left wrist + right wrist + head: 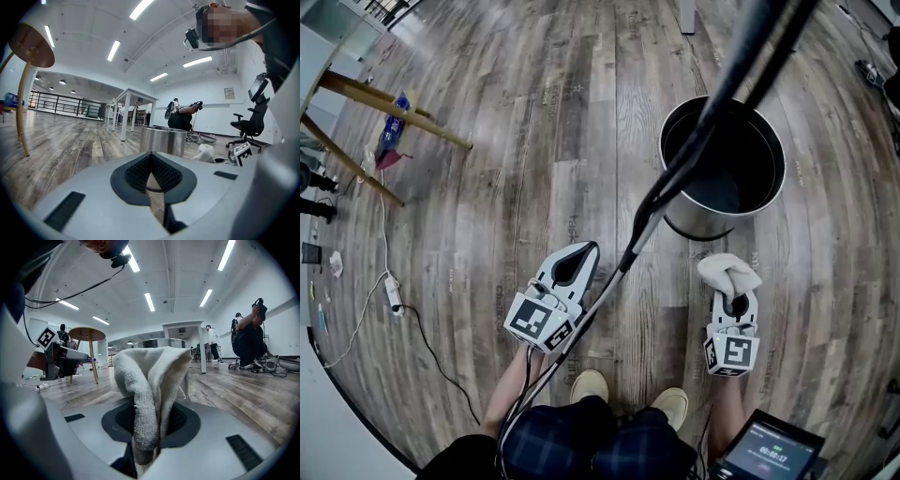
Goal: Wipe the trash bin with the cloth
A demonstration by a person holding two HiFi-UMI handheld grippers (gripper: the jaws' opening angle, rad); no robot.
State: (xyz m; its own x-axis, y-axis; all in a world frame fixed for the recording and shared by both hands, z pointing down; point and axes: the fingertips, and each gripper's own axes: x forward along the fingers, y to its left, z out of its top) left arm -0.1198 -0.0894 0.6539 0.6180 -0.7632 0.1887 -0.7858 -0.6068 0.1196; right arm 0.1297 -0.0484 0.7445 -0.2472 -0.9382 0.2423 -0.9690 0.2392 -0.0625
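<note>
So far: cloth (728,274) clamped in right tongs (734,297); left tongs (584,254) together, empty; trash bin (698,225) untouched, all wiping left.

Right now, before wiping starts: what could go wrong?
1. The cloth is held by one bunched fold in the right gripper; drag could pull it free.
2. The bin stands unbraced, with the left gripper shut and apart from it; a push may slide it.
3. The cable hangs across the bin and could snag.
</note>
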